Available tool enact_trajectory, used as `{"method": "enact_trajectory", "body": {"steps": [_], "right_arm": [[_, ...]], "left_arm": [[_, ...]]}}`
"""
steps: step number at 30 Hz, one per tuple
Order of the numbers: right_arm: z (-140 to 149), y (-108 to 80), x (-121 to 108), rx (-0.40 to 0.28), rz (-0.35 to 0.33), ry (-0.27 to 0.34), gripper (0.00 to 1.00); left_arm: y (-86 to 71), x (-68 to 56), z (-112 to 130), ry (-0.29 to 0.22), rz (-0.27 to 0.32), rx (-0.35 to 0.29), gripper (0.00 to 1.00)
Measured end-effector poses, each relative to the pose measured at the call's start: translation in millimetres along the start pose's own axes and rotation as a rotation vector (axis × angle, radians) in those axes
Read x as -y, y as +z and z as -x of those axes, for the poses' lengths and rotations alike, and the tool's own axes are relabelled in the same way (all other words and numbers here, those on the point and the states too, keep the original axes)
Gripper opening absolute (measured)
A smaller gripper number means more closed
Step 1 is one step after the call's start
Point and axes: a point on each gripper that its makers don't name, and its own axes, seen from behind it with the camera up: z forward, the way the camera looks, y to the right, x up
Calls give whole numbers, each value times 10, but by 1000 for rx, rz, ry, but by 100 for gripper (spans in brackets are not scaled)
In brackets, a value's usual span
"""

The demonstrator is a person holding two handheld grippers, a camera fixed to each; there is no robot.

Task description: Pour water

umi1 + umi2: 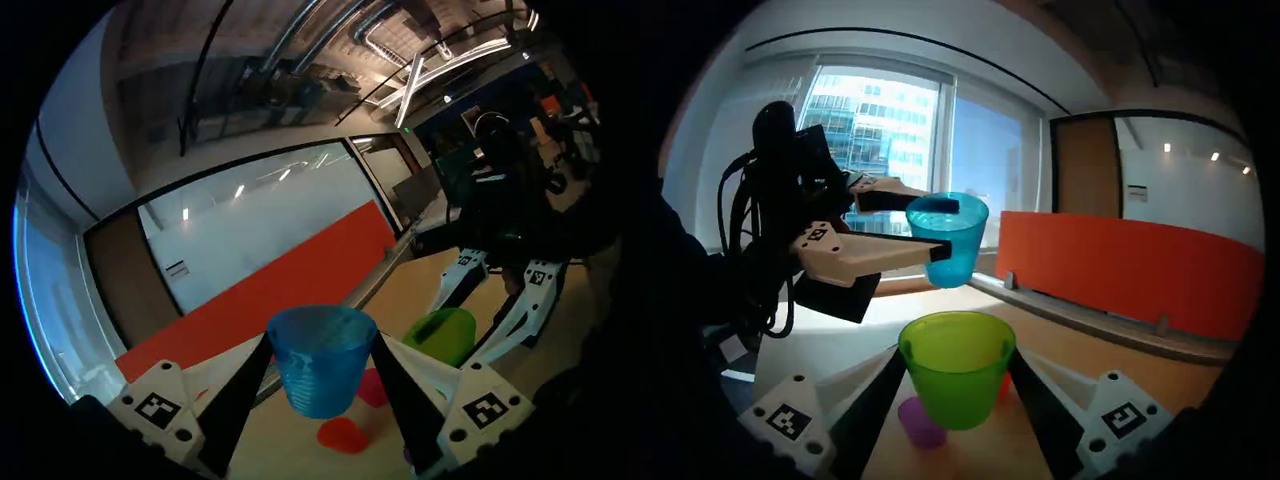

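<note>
Plainly, a translucent blue ribbed plastic cup (322, 360) is gripped between the two black-padded fingers of the left gripper (322, 340), the jaws being closed to the cup's width with one pad pressed on each side wall just below the rim. In the left gripper view this cup is seen at the centre, held up off the pale wooden table (416, 288). At 3 o'clock from it a translucent green plastic cup (444, 332) is seen, clasped by the white fingers of the right gripper (460, 330). Below the blue cup, at 5 o'clock, a flat-looking red round piece (342, 434) and a pink round piece (372, 388) are seen on the table; their kind cannot be made out. In the right gripper view the green cup (958, 376) is clamped on both sides by the right gripper (958, 352), jaws narrowed to its width, and is kept roughly upright. At 12 o'clock from it, higher and apart from it, the blue cup (948, 240) is held sideways-on by the left gripper (948, 230), from which black cables (760, 208) are hung. Whether water is in either cup cannot be told. A small purple cup (922, 422) is seen on the table (1088, 360) at 7 o'clock from the green cup. A long orange partition panel (1136, 264) is set along the table's far edge, and large windows (872, 120) are seen behind the left gripper.
</note>
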Motion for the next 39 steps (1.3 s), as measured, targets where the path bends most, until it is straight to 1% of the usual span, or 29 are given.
{"method": "enact_trajectory", "body": {"steps": [15, 26, 39], "right_arm": [[1, 35, 38, -7, -13, 9, 90], [-16, 50, 49, -9, -15, 9, 89], [-23, 47, 22, -11, -17, 11, 90]], "left_arm": [[12, 35, -134, 91, 1, -8, 86], [-16, 18, -196, 161, 0, -15, 86], [-31, -53, -306, 256, -1, -24, 86]]}}
